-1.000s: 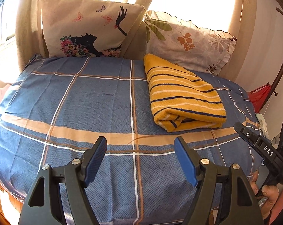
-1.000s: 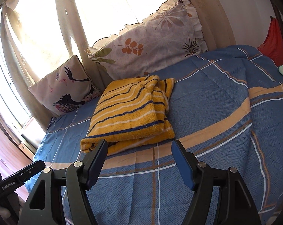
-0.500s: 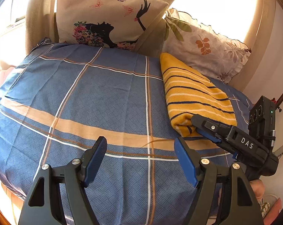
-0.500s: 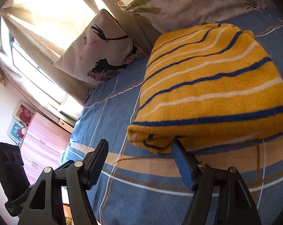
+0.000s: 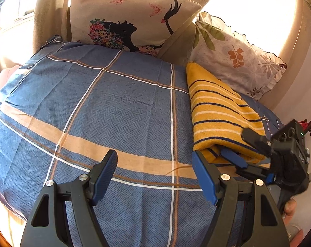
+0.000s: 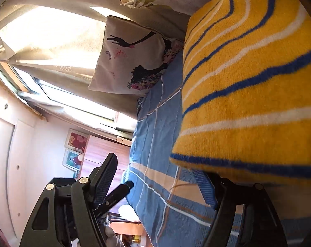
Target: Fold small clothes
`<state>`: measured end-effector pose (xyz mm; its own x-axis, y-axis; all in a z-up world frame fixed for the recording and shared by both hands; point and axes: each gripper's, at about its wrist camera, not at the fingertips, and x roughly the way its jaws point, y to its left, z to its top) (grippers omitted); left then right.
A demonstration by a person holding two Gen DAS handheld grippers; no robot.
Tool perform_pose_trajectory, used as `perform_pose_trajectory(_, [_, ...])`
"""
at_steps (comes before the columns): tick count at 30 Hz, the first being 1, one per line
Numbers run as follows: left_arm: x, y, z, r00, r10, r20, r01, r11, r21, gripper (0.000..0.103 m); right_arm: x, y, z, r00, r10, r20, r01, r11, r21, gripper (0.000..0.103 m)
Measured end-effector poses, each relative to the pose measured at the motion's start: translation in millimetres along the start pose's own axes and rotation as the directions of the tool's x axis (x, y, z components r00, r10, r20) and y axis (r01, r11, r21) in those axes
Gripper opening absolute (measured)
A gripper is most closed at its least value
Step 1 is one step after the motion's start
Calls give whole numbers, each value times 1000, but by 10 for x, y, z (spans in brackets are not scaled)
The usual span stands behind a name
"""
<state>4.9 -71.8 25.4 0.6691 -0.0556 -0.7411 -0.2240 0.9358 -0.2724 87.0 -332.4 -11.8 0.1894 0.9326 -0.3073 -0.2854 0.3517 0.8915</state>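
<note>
A folded yellow cloth with blue and white stripes (image 5: 221, 115) lies on the right part of the blue checked bedspread (image 5: 118, 107). My right gripper (image 5: 233, 142) is rolled on its side at the cloth's near edge. Its jaws are opening: one blue-padded finger (image 6: 204, 187) sits under the folded cloth (image 6: 248, 82), the other finger (image 6: 106, 177) stands apart above it, and neither pad presses on it. My left gripper (image 5: 154, 177) hovers open over bare bedspread to the left of the cloth, with nothing between its fingers.
Two pillows lean at the head of the bed: one with a black silhouette print (image 5: 130, 20) and one with a leaf print (image 5: 237, 57). Curtains and a bright window stand behind. A wooden cabinet (image 6: 101, 154) and framed pictures (image 6: 76, 150) lie beyond the bed's left side.
My right gripper has come in to the cloth's near edge, rolled sideways and slipped one finger under the fold. My left gripper has shifted slightly and rolled a little.
</note>
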Motion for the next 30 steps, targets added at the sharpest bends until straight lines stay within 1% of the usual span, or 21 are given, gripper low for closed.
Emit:
perform_pose_trajectory(2, [39, -11, 18, 1000, -4, -1, 4, 1000, -3, 73, -186, 152, -38, 999, -50, 11, 50, 996, -69, 79])
perform_pose_trajectory(4, [91, -29, 27, 1000, -3, -3, 3, 1000, -3, 73, -374, 306, -19, 994, -87, 63, 94, 987, -134, 79])
perform_pose_trajectory(7, [154, -93, 31, 1000, -18, -22, 18, 1000, 8, 73, -546, 387, 110, 971, -172, 166, 202, 961, -186, 79])
perform_pose_trajectory(11, [106, -182, 20, 1000, -18, -11, 19, 998, 52, 73, -553, 24, 297, 954, -244, 175, 262, 961, -90, 79])
perform_pose_trajectory(12, [88, -187, 24, 1000, -16, -6, 17, 998, 58, 73, -569, -71, 310, 943, -280, 182, 296, 952, -71, 78])
perform_pose_trajectory(13, [75, -185, 28, 1000, -14, -1, 14, 998, 61, 73, -592, -161, 318, 924, -331, 194, 347, 936, -55, 78])
perform_pose_trajectory(14, [70, -174, 34, 1000, -11, 1, 11, 998, 61, 73, -616, -243, 322, 906, -374, 199, 388, 921, -34, 73])
perform_pose_trajectory(15, [69, -162, 39, 1000, -9, 2, 9, 998, 57, 73, -652, -307, 320, 906, -377, 193, 386, 922, -11, 68])
perform_pose_trajectory(16, [75, -147, 47, 1000, -9, 2, 9, 999, 53, 73, -691, -318, 321, 911, -367, 186, 372, 928, 8, 68])
perform_pose_trajectory(17, [85, -143, 50, 1000, -8, 1, 8, 999, 49, 73, -736, -265, 329, 910, -366, 194, 371, 928, 8, 68])
perform_pose_trajectory(19, [119, -138, 55, 1000, -11, -6, 11, 999, 44, 73, -817, -44, 383, 888, -387, 248, 413, 909, -60, 69])
perform_pose_trajectory(20, [142, -138, 55, 1000, -15, -11, 15, 999, 42, 73, -851, 78, 420, 875, -396, 279, 437, 894, -100, 71])
perform_pose_trajectory(21, [161, -146, 49, 1000, -19, -15, 19, 999, 40, 73, -861, 176, 480, 868, -392, 305, 446, 885, -131, 76])
perform_pose_trajectory(22, [176, -153, 37, 1000, -21, -20, 22, 999, 42, 73, -852, 224, 559, 870, -377, 317, 439, 886, -149, 78])
perform_pose_trajectory(23, [188, -165, 25, 999, -21, -25, 22, 999, 44, 73, -821, 222, 648, 879, -356, 317, 418, 895, -154, 78])
perform_pose_trajectory(25, [189, -193, 8, 999, -21, -31, 22, 998, 55, 73, -702, 67, 857, 908, -311, 280, 359, 923, -141, 79])
perform_pose_trajectory(26, [173, -202, 3, 999, -17, -29, 19, 998, 60, 73, -611, -68, 974, 915, -315, 253, 352, 929, -117, 79])
perform_pose_trajectory(27, [147, -208, 3, 1000, -10, -24, 12, 998, 64, 73, -521, -230, 1090, 914, -335, 229, 362, 928, -86, 79])
perform_pose_trajectory(28, [115, -208, 5, 1000, -1, -15, 2, 998, 66, 73, -460, -381, 1190, 908, -360, 215, 380, 923, -62, 78])
perform_pose_trajectory(29, [77, -210, 6, 1000, 10, -6, -10, 998, 68, 73, -445, -472, 1268, 891, -394, 228, 416, 908, -55, 71])
perform_pose_trajectory(30, [40, -207, 12, 1000, 21, 3, -22, 997, 69, 73, -461, -487, 1314, 865, -434, 253, 461, 885, -59, 66])
